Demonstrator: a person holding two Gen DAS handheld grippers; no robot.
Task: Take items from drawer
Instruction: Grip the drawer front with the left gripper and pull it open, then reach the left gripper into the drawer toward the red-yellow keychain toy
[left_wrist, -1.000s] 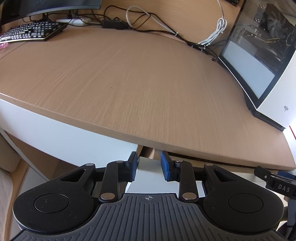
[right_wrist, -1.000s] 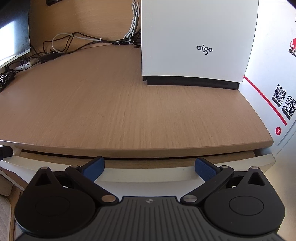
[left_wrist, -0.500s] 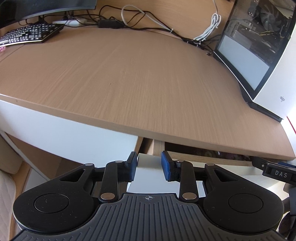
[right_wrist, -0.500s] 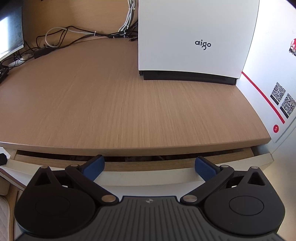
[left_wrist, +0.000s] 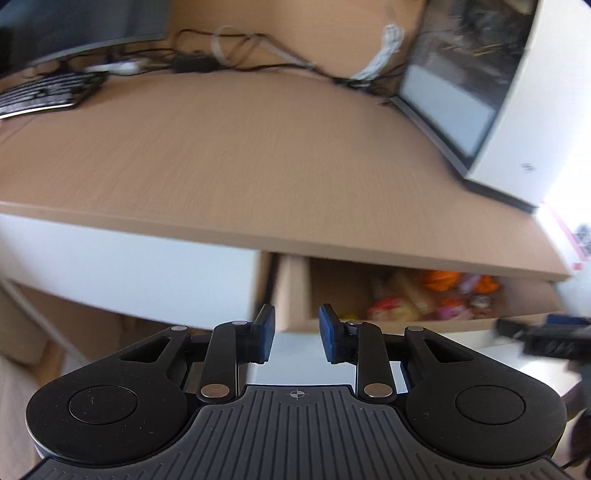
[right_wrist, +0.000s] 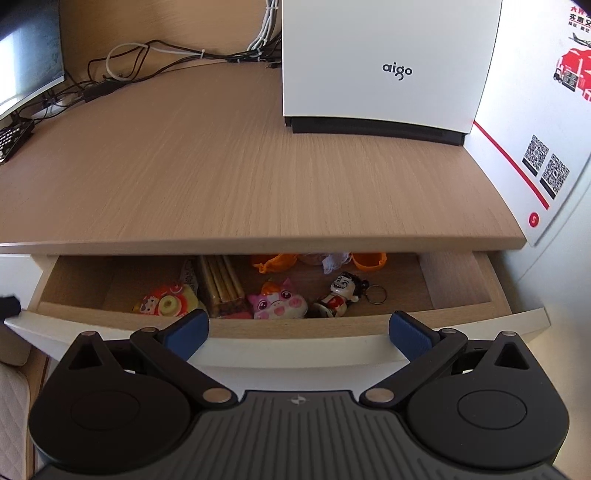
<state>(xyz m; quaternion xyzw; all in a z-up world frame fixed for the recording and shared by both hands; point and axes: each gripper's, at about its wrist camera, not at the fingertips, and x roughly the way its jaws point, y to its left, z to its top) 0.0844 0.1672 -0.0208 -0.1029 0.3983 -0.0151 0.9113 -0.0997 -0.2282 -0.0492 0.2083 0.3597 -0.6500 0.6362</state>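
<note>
The drawer (right_wrist: 295, 354) under the wooden desk stands pulled out. Inside lie a pink pig toy (right_wrist: 279, 304), a small figurine on a key ring (right_wrist: 341, 293), a pack of brown sticks (right_wrist: 221, 284), a red and yellow round toy (right_wrist: 166, 301) and orange pieces (right_wrist: 275, 262) at the back. My left gripper (left_wrist: 295, 328) is shut on the left end of the white drawer front (left_wrist: 295, 350); its view is blurred. My right gripper (right_wrist: 299, 328) hangs wide open just before the drawer front's middle, holding nothing.
A white computer case (right_wrist: 388, 66) stands on the desk top (right_wrist: 240, 177) at the back right. Cables (right_wrist: 147, 62), a monitor (right_wrist: 26, 66) and a keyboard (left_wrist: 40, 92) are at the back left. A white wall with QR codes (right_wrist: 546, 166) borders the right.
The drawer has slid out from a thin gap to well open, and the items inside now show. Both grippers have moved back with it, the left still on the drawer front.
</note>
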